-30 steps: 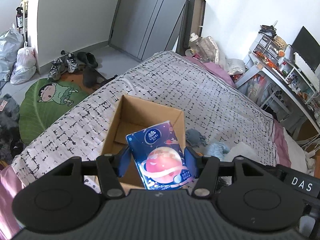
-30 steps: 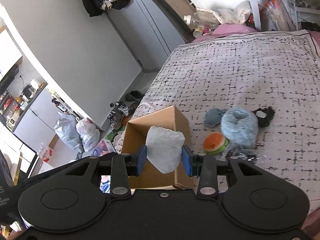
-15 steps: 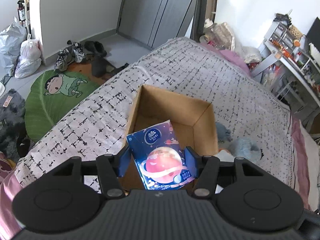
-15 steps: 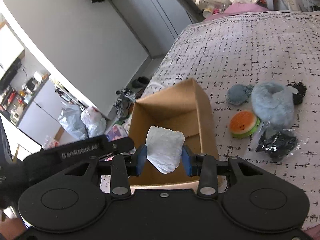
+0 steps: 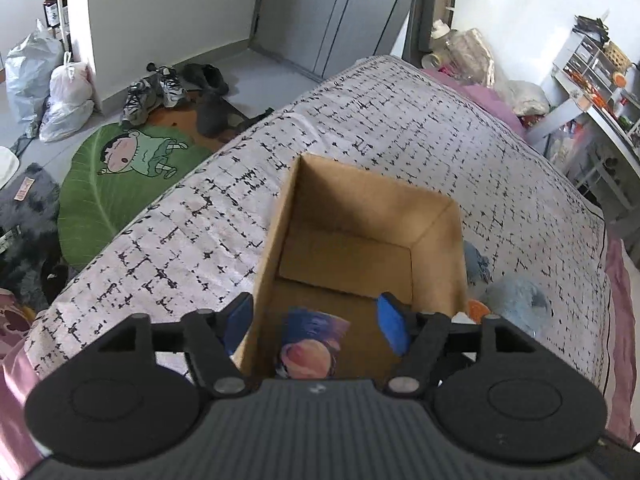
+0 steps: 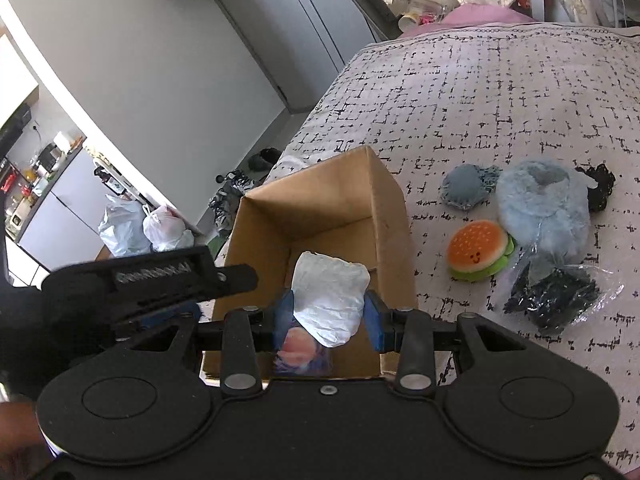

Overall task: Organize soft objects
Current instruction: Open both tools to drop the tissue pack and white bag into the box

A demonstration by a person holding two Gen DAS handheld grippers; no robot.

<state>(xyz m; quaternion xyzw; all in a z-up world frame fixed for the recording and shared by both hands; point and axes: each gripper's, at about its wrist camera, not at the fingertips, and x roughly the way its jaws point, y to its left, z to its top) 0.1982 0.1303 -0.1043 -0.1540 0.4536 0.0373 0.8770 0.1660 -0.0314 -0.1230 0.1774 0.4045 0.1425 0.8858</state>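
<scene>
An open cardboard box [image 5: 436,240] [image 6: 384,200] stands on the bed. My left gripper [image 5: 316,320] is open above the box's near end, and the blue tissue pack [image 5: 310,344] [image 6: 300,356] is loose in the box below it. My right gripper [image 6: 328,312] is shut on a white soft packet [image 6: 330,296] and holds it above the box opening. On the bed right of the box lie a burger plush [image 6: 478,250], a fluffy light-blue item [image 6: 544,204], a small grey-blue item [image 6: 466,186], a black item [image 6: 600,184] and a clear bag of dark items [image 6: 556,296].
The bed has a patterned cover [image 5: 400,128]. Left of it the floor holds a green mat [image 5: 120,168], shoes [image 5: 156,92] and plastic bags [image 5: 52,88]. A cluttered desk [image 5: 592,96] stands right of the bed. Grey doors [image 5: 336,12] are behind.
My left gripper opened and the tissue pack dropped into the box. Both grippers moved forward over the box; the right one still holds the white packet.
</scene>
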